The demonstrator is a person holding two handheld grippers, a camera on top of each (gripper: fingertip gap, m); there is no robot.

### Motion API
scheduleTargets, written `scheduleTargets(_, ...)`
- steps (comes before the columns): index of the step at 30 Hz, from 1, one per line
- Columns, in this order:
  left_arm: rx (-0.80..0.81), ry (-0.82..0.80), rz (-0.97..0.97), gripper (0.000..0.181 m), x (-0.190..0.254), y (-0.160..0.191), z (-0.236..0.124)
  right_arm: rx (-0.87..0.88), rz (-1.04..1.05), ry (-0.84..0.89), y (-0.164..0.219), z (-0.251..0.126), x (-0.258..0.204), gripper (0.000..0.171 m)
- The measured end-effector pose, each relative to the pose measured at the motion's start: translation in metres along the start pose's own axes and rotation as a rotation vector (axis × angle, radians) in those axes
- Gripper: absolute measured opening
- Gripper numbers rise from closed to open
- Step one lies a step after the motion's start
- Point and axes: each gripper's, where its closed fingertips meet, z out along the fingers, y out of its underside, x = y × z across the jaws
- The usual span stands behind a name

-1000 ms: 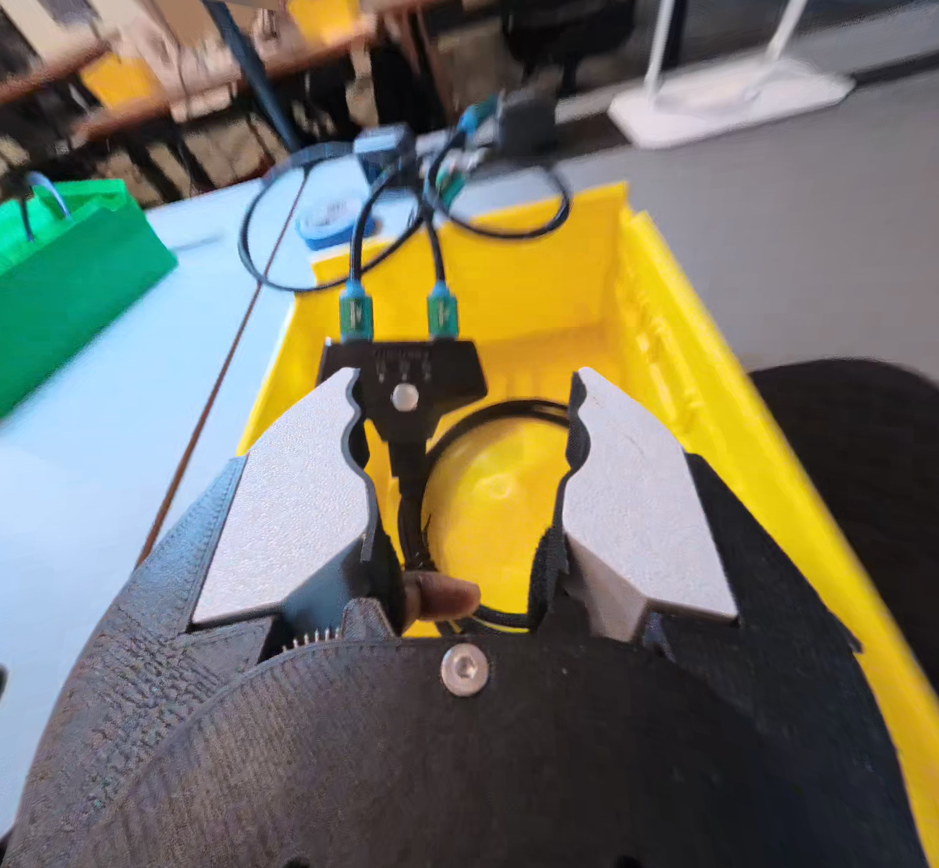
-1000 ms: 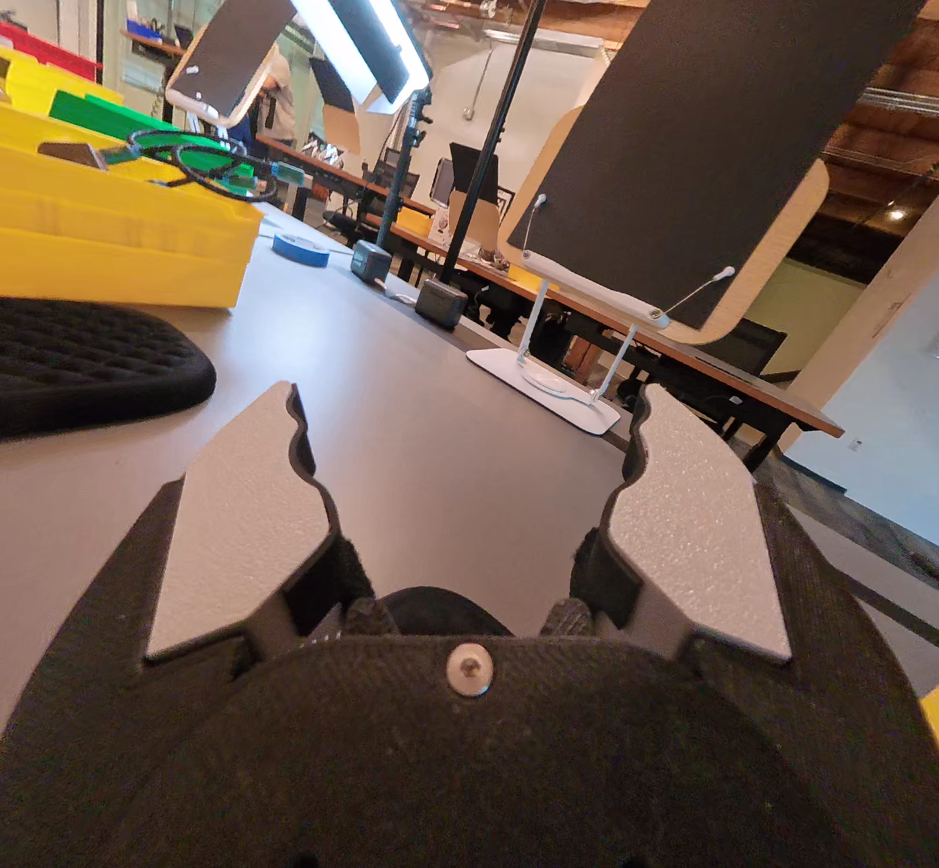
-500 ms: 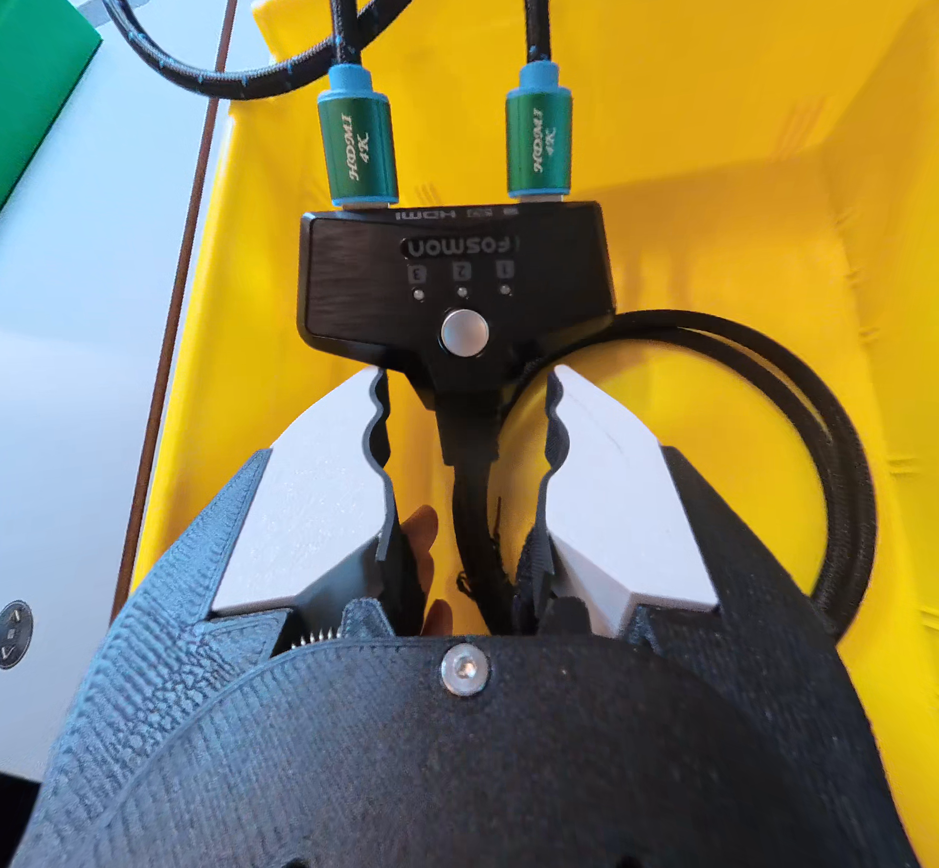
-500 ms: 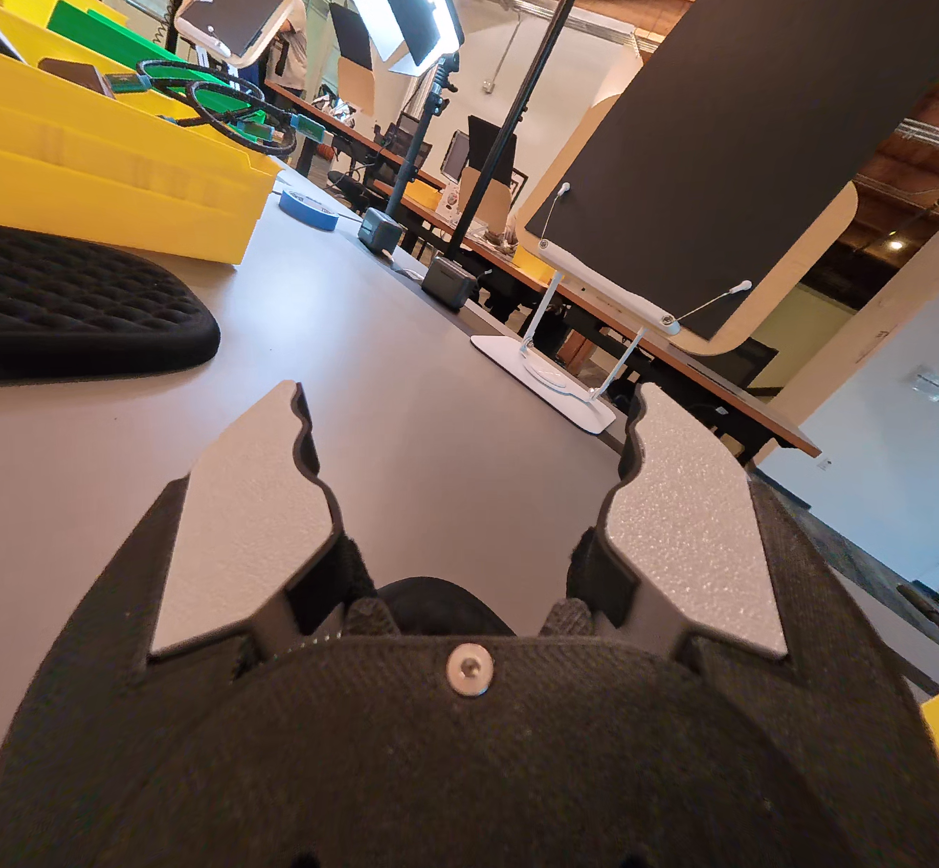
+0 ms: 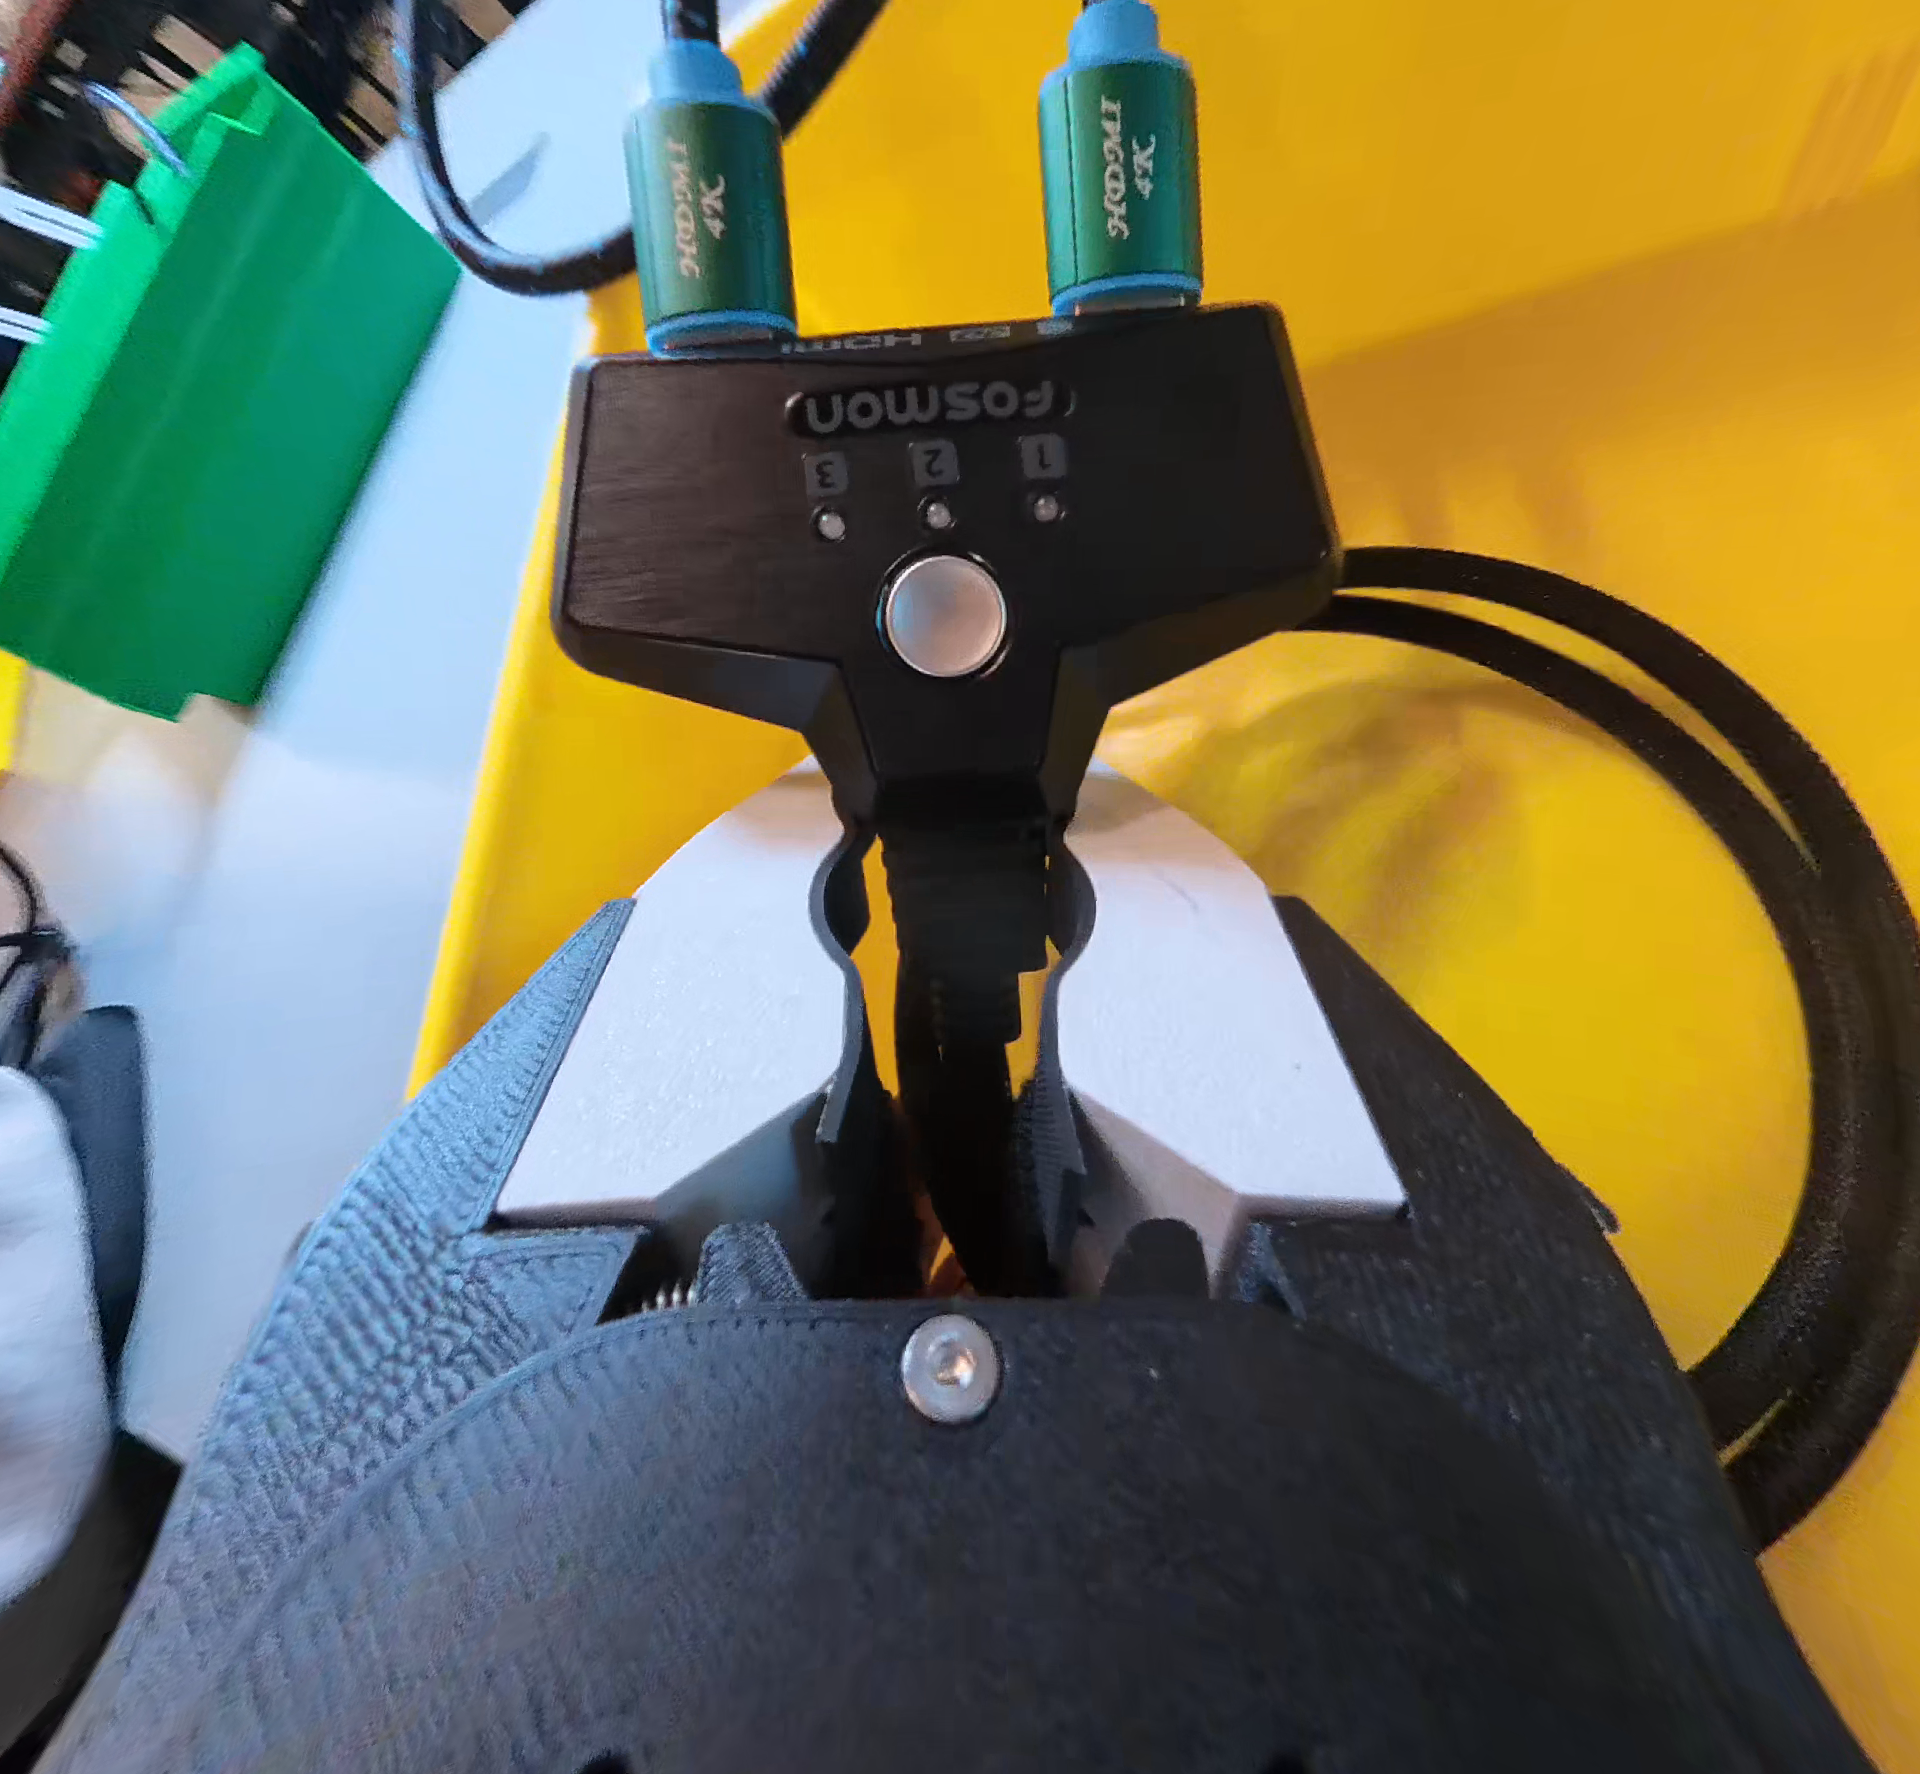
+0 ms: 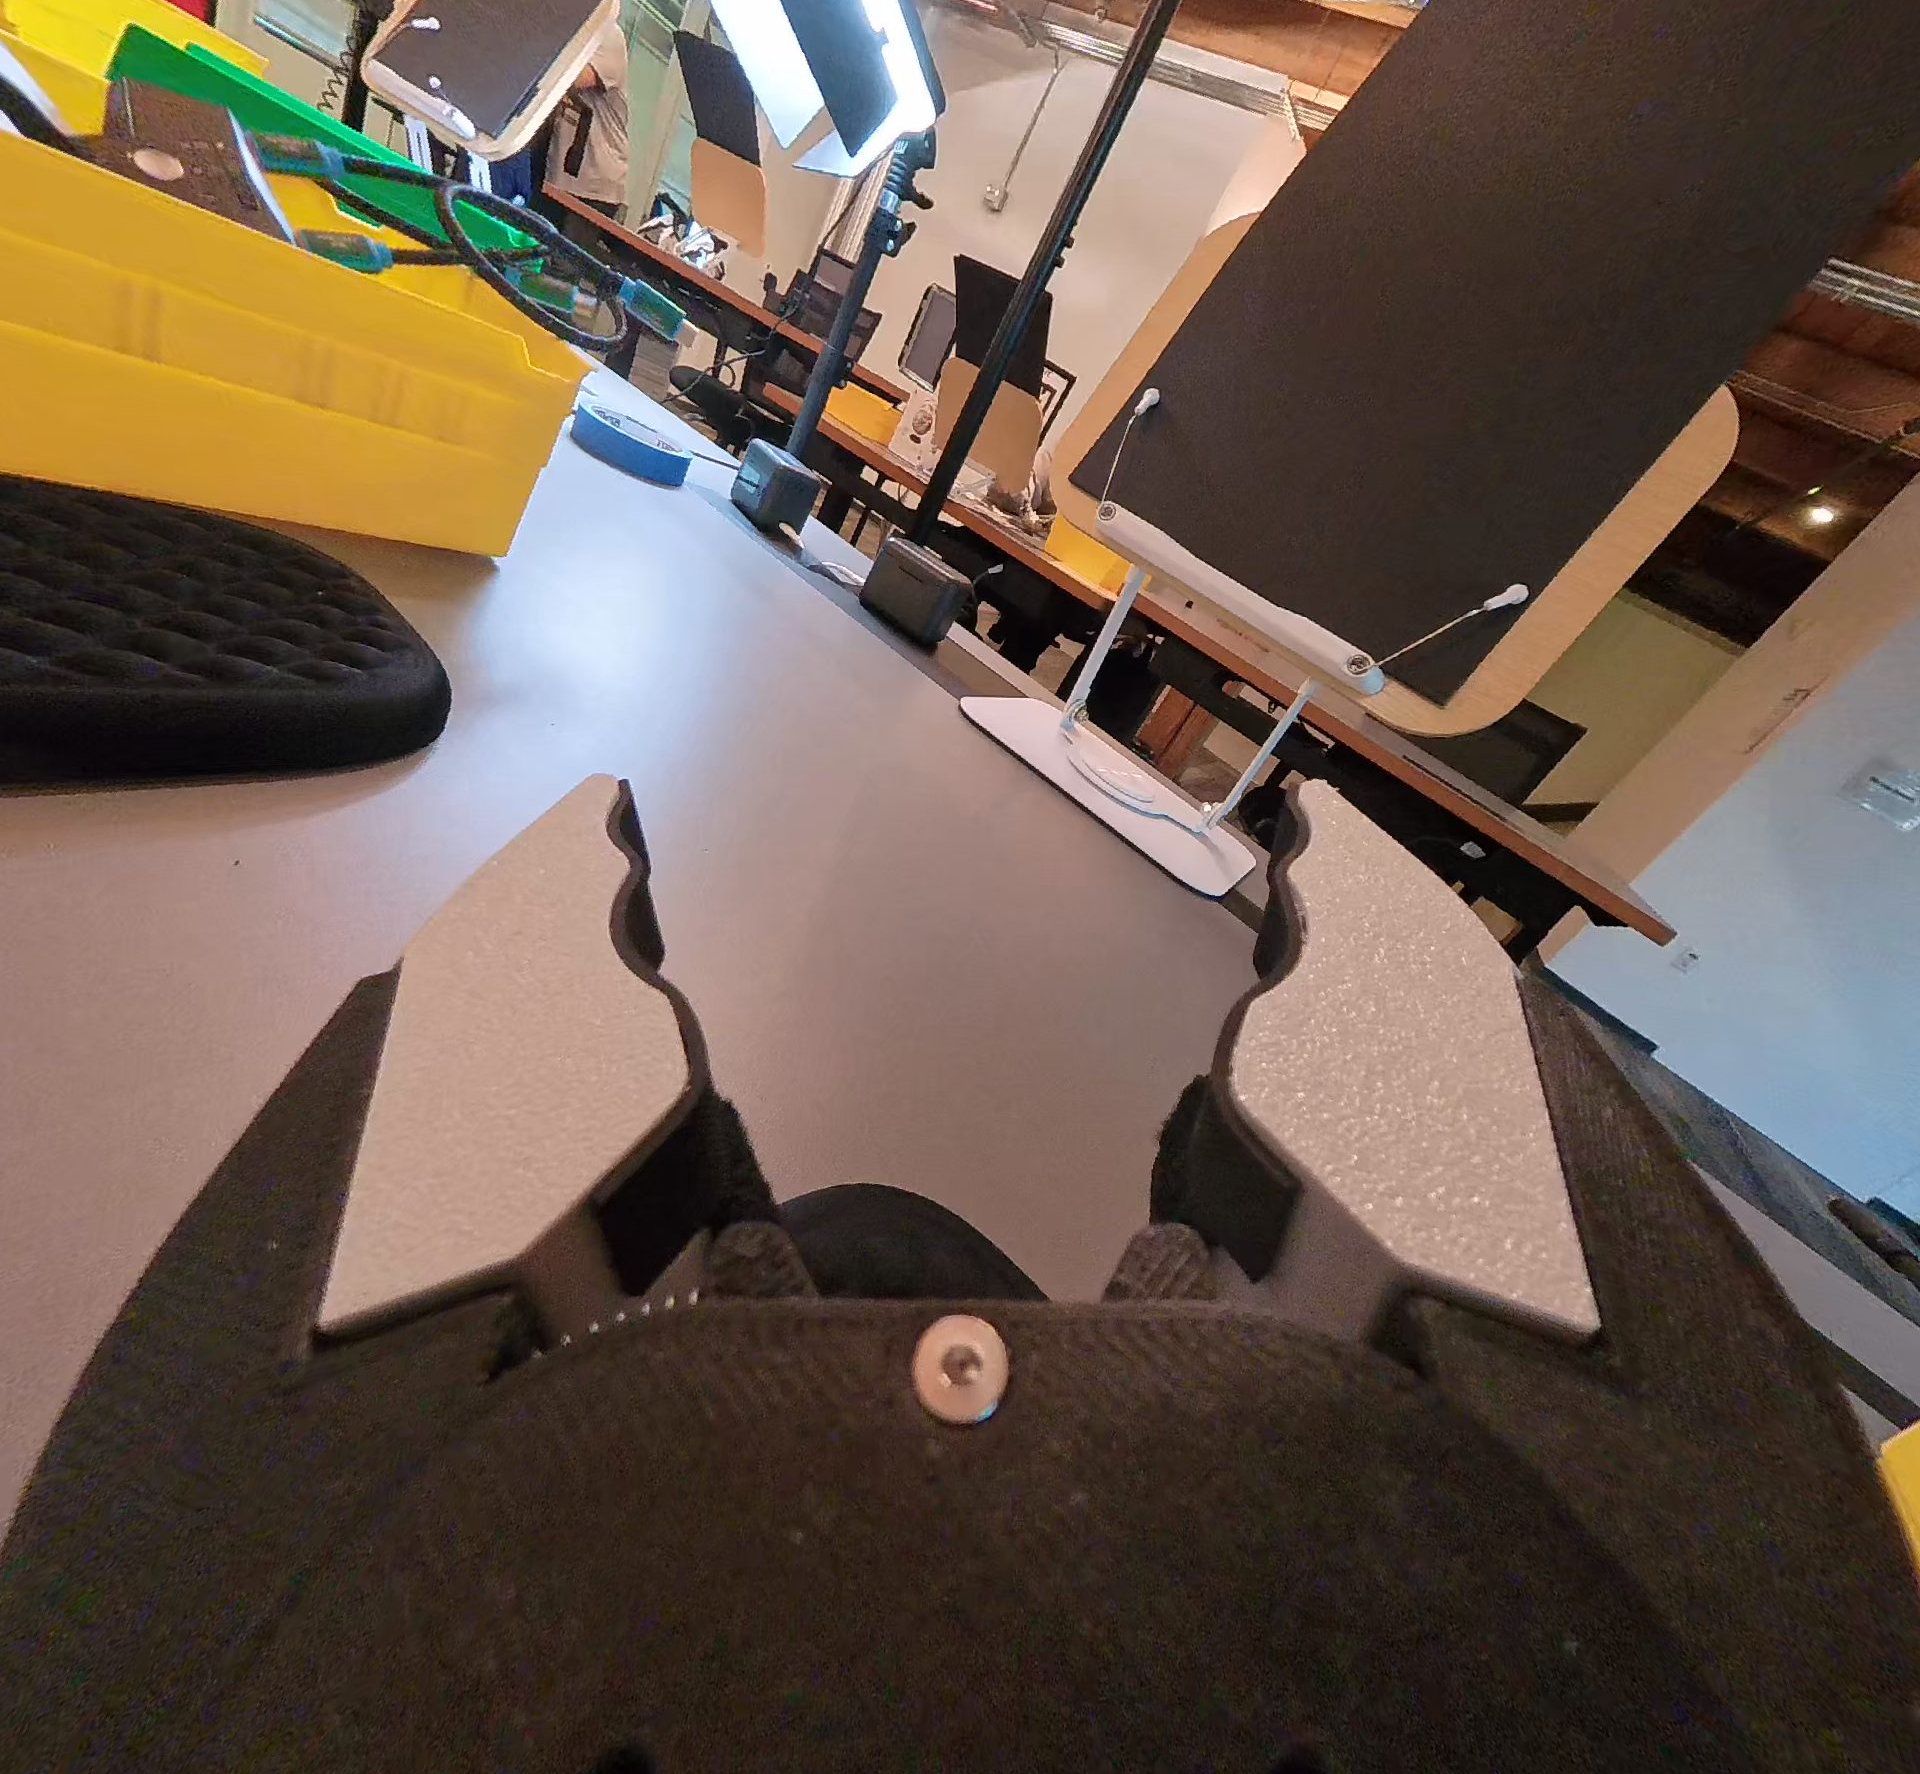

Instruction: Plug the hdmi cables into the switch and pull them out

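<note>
Your left claw (image 5: 956,851) clamps the switch (image 5: 940,519) by its narrow cable neck, apparently bracing it so both green plugs (image 5: 712,218) can be pulled; right claw (image 6: 951,903) waits wide, empty.

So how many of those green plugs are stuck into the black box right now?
2. One green plug sits in the switch's left-hand socket in the left wrist view, the other green plug in the right-hand one. Middle socket looks empty.

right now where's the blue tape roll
In the right wrist view the blue tape roll lies flat on the grey table, upper left, just past the yellow bin's far corner.
</note>
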Motion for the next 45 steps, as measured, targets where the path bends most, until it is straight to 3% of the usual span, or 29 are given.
scheduleTargets(13,0.449,-0.236,0.028,0.028,-0.027,-0.06,-0.077,-0.007,-0.019,-0.007,0.001,0.001,-0.003,0.112)
scheduleTargets(20,0.746,-0.315,-0.037,0.027,-0.04,-0.115,-0.155,-0.008,-0.025,-0.012,0.001,0.001,-0.003,0.111)
scheduleTargets(23,0.886,-0.277,-0.083,0.027,-0.031,-0.146,-0.198,-0.008,-0.029,-0.016,0.001,0.001,-0.004,0.111)
scheduleTargets(28,1.071,0.075,-0.108,0.026,0.036,-0.194,-0.258,-0.009,-0.043,-0.031,0.001,0.002,-0.007,0.109)
scheduleTargets(32,1.129,0.251,-0.013,0.028,0.108,-0.213,-0.279,0.012,-0.048,-0.04,-0.002,0.0,-0.008,0.106)
scheduleTargets(35,1.126,0.306,0.077,0.027,0.162,-0.218,-0.275,0.177,0.062,-0.102,-0.029,-0.012,-0.009,0.094)
scheduleTargets(39,1.127,0.32,0.221,0.028,0.231,-0.212,-0.262,0.636,0.495,-0.293,-0.099,-0.056,0.004,0.05)
scheduleTargets(41,1.121,0.327,0.289,0.028,0.261,-0.206,-0.257,0.66,0.641,-0.364,-0.105,-0.064,0.011,0.038)
scheduleTargets(45,1.096,0.378,0.375,0.028,0.302,-0.193,-0.249,0.617,0.712,-0.477,-0.104,-0.061,-0.001,0.042)
